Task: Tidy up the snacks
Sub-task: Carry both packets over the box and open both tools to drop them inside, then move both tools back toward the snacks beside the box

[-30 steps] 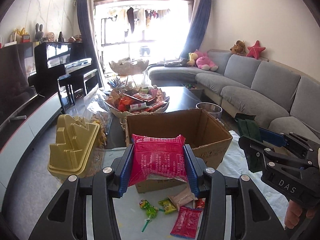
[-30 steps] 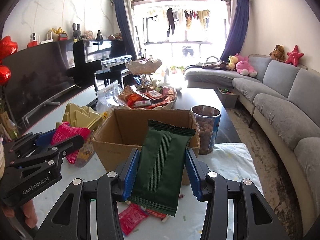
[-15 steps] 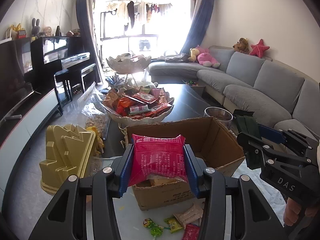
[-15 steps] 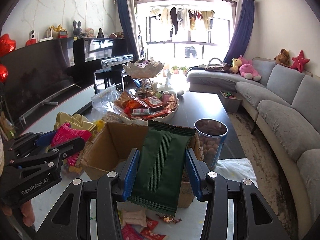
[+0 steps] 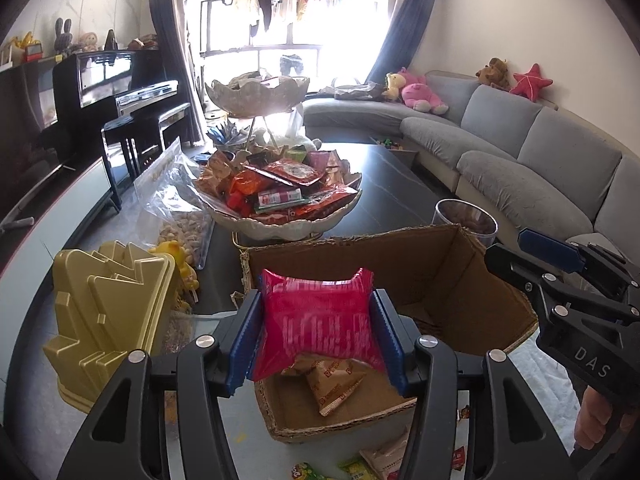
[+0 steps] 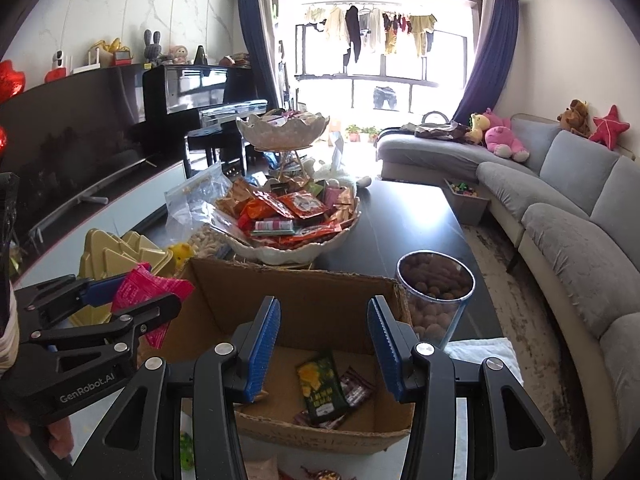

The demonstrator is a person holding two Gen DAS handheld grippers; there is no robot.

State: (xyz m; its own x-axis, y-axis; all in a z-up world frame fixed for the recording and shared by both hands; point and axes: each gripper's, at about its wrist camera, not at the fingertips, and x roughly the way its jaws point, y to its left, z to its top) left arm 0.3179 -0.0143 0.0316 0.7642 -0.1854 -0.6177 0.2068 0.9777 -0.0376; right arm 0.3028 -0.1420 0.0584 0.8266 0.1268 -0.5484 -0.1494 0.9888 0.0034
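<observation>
My left claw (image 5: 316, 330) is clamped on a pink pack (image 5: 316, 320), both blue pads pressed on its sides, held over the near-left corner of the box (image 5: 452, 280). From the right cam the same pack (image 6: 150, 290) sticks out of the left claw (image 6: 132, 300) at the box's left wall. My right claw (image 6: 322, 338) is spread wide w/ nothing between the pads, hovering above the box (image 6: 288, 292); in the left cam it (image 5: 516, 256) sits at the box's right edge. Inside the box: a green pack (image 6: 320, 390) lying flat on the floor of it, on top of a brown pack (image 6: 356, 390), plus a tan triangle pack (image 5: 332, 384) under my left claw. More loose snacks lie on the worktop (image 5: 248, 440) in front of the box. Behind the box: bowl (image 5: 280, 224) heaped w/ snacks, a jar (image 6: 434, 292) of brown balls to the right, gold lid (image 5: 108, 312) to the left.
</observation>
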